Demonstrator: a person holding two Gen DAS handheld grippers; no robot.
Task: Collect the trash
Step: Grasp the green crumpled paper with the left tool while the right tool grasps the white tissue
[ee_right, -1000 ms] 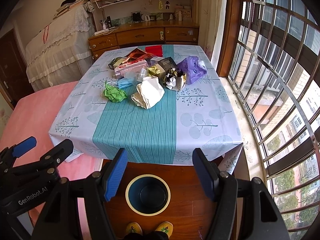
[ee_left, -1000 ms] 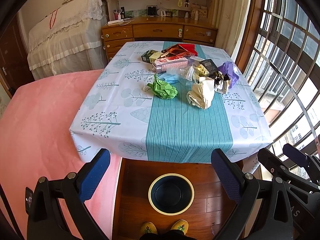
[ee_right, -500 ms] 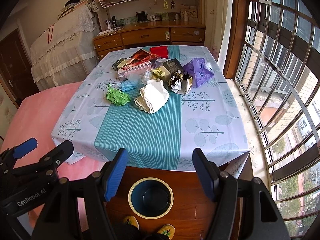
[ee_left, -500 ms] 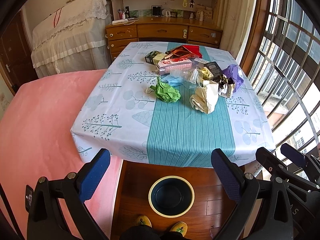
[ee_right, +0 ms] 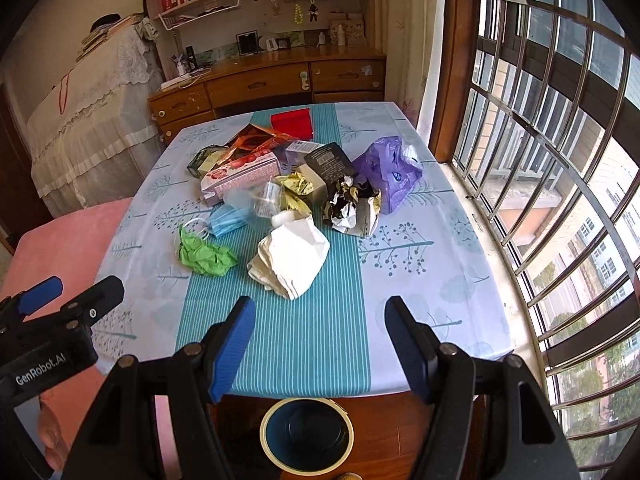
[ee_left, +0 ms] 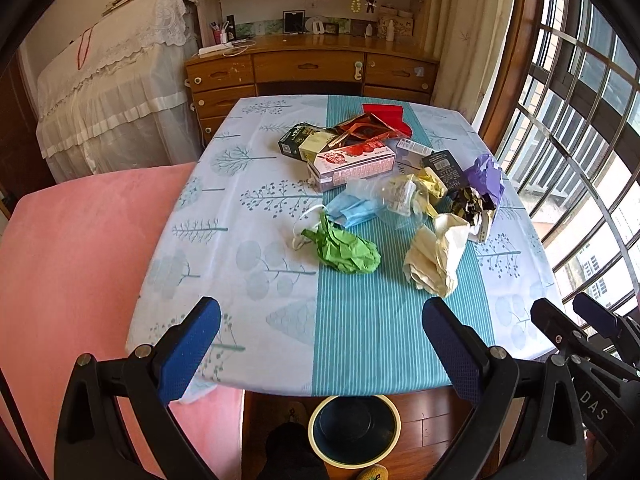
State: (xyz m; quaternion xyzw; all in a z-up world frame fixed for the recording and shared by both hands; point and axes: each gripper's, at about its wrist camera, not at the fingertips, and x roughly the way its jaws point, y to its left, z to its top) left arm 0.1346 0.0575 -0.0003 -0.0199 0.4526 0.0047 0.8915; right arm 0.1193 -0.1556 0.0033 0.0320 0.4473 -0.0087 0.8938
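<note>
I hold my left gripper (ee_left: pixel 320 344) and right gripper (ee_right: pixel 320 340) above the near edge of the table (ee_left: pixel 360 344), both spread wide with nothing between their pads. The trash is heaped mid-table: crumpled green paper (ee_left: pixel 344 248), cream paper wad (ee_right: pixel 292 258), blue mask (ee_left: pixel 352 208). The bin (ee_right: pixel 306 436) stands on the floor below.

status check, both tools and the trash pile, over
Left tool open, empty. Right tool open, empty. Trash pile untouched on table; bin on floor below. Nothing blocking.
</note>
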